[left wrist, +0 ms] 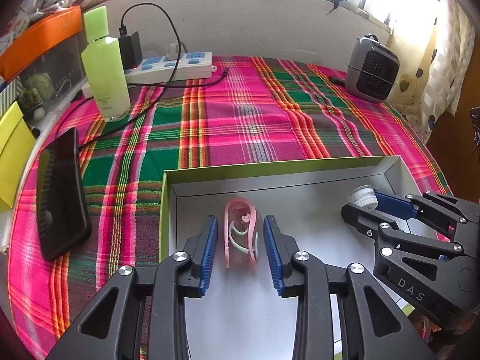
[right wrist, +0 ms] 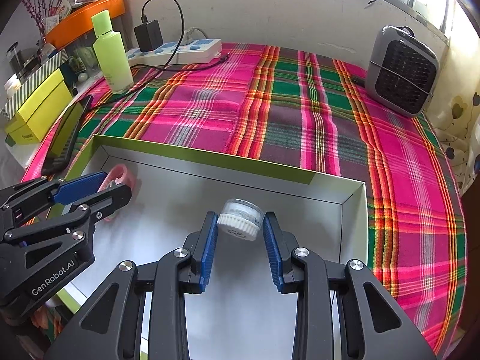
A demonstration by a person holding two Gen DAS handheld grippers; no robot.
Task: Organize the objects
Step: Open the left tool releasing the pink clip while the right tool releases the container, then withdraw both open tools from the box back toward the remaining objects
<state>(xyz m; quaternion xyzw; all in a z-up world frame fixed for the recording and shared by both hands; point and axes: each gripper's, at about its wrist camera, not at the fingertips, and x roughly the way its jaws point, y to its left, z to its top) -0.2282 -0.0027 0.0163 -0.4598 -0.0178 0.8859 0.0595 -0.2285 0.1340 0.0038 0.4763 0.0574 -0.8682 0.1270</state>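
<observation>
1. Plaid tablecloth is covering the whole table; you're working over its near edge.
2. Shallow white box with green rim is sitting on the cloth, both your grippers reaching into it.
3. Grey fan heater is standing at the far right; green bottle and white power strip are standing far left, black phone lying beside the box's left wall.
4. Your left gripper is standing part open: the pink clip is lying on the box floor between the blue pads, a gap showing on each side, so you're not gripping it.
5. Your right gripper is clamping the small white-capped jar, pads pressing both sides of its ribbed cap, jar tilted toward the camera, near the box's far right corner.
6. Clip and jar are sitting well apart, clip left, jar right.
</observation>
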